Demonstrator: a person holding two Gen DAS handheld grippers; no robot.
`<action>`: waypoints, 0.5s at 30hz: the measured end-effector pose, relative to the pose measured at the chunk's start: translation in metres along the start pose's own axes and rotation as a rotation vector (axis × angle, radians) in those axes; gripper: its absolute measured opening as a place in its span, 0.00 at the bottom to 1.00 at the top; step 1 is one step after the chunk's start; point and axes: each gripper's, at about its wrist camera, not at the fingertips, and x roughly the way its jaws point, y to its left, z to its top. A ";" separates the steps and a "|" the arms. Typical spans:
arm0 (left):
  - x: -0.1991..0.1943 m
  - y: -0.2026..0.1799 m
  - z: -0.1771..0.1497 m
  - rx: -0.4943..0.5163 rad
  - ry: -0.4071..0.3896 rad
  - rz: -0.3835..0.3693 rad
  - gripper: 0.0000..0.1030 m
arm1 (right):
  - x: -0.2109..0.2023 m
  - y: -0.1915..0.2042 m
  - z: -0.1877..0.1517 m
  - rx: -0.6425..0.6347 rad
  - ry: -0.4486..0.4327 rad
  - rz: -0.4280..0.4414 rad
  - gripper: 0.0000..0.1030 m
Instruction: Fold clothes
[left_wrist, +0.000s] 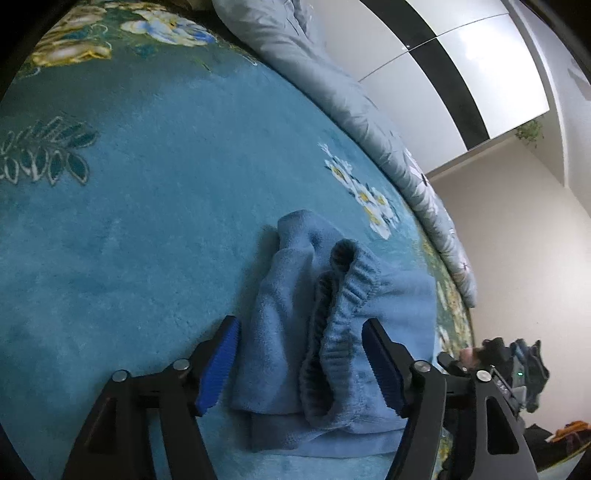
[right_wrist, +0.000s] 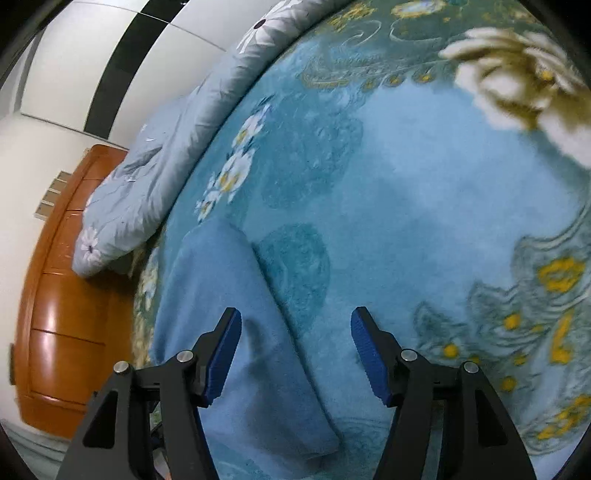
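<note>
Wide apart, the left gripper (left_wrist: 299, 334) straddles a folded blue fleece garment (left_wrist: 280, 332), ribbed waistband (left_wrist: 343, 317) uppermost, on the floral blanket (left_wrist: 147, 203); a grey quilt (left_wrist: 332, 92) lies beyond. From the right wrist, the right gripper (right_wrist: 295, 328), equally wide and empty, hovers over the garment's edge (right_wrist: 236, 332), a wooden dresser (right_wrist: 66, 314) at left.

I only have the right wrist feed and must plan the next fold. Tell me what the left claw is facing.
Observer: The left claw is open, its blue pads on either side of the bunched end of the blue garment.
Operator: Say which part of the garment that is.
Observer: A ribbed elastic band, gaping open and crumpled, not lying flat.
Operator: Report anything else near it.
Observer: The grey quilt runs along the far edge of the floral blanket, apart from the garment.
</note>
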 end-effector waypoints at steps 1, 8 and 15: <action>0.000 0.000 0.001 0.001 0.007 -0.009 0.73 | 0.003 0.002 -0.001 -0.005 0.014 0.016 0.62; 0.010 -0.009 0.001 0.045 0.077 -0.050 0.78 | 0.019 0.013 -0.010 -0.037 0.099 0.121 0.65; 0.006 0.008 0.006 -0.080 0.106 -0.199 0.77 | 0.017 -0.001 -0.005 0.055 0.097 0.190 0.64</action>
